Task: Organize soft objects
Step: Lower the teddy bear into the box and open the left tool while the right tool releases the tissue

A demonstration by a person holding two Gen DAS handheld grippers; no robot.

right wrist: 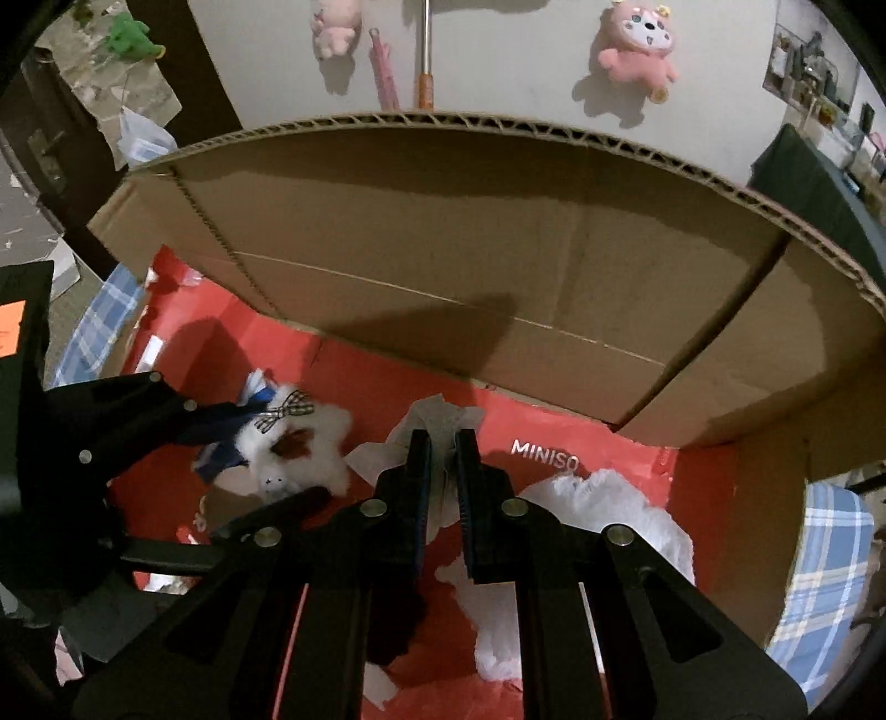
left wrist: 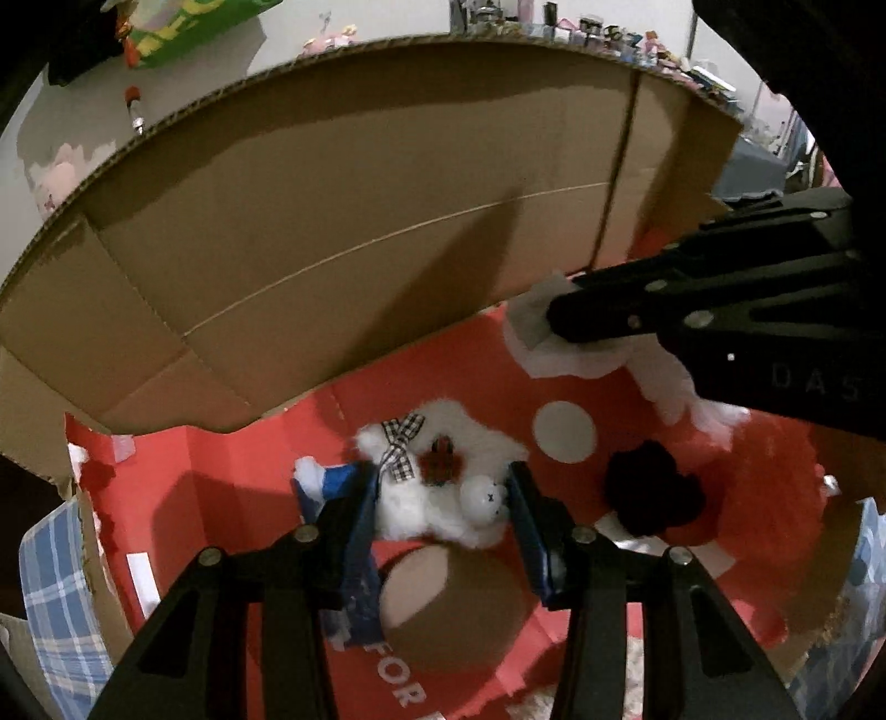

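A white plush toy (left wrist: 443, 487) with a checked bow lies in the red-lined cardboard box (left wrist: 332, 221). My left gripper (left wrist: 443, 493) straddles it, jaws apart, pads at each side of the toy. It also shows in the right wrist view (right wrist: 299, 448). My right gripper (right wrist: 443, 448) is shut on a white fabric piece (right wrist: 437, 415), held inside the box; in the left wrist view it (left wrist: 554, 321) enters from the right, pinching that fabric (left wrist: 526, 321).
A red and black soft item (left wrist: 692, 498) and white fluffy fabric (right wrist: 609, 498) lie on the box floor. Tall cardboard flaps (right wrist: 470, 249) rise behind. Blue plaid cloth (left wrist: 55, 598) lies outside the box. Pink plush toys (right wrist: 637, 50) hang on the wall.
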